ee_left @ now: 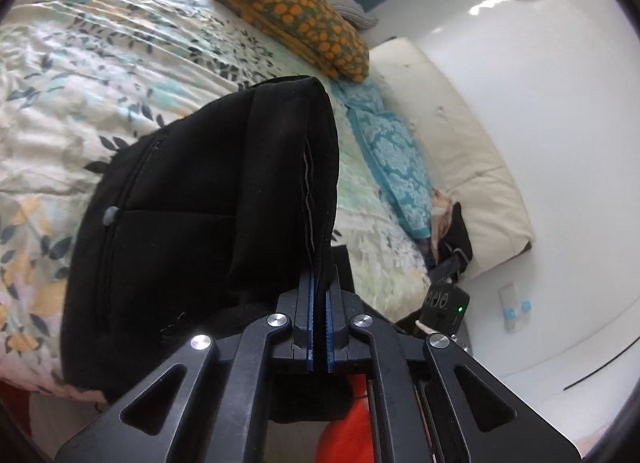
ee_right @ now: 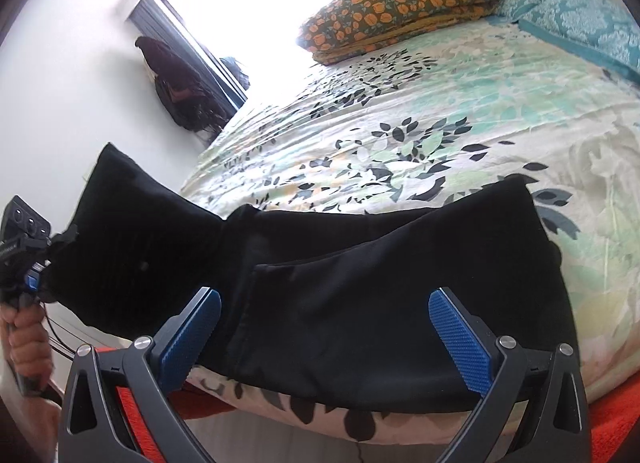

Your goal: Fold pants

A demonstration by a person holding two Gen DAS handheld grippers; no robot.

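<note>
While the left gripper point(ee_left: 319, 295) pinches the waistband edge of the black soft-cloth pants point(ee_right: 360, 283) between its blue pads, lifted at the left of the right-wrist frame, the right gripper point(ee_right: 324, 327) stands wide apart, low in its frame, holding nothing above the legs lying on the leaf-printed quilted bedspread point(ee_right: 440, 111). I'd close it on the near hem, then carry both ends across evenly, keeping the cloth taut so no crease bunches.
</note>
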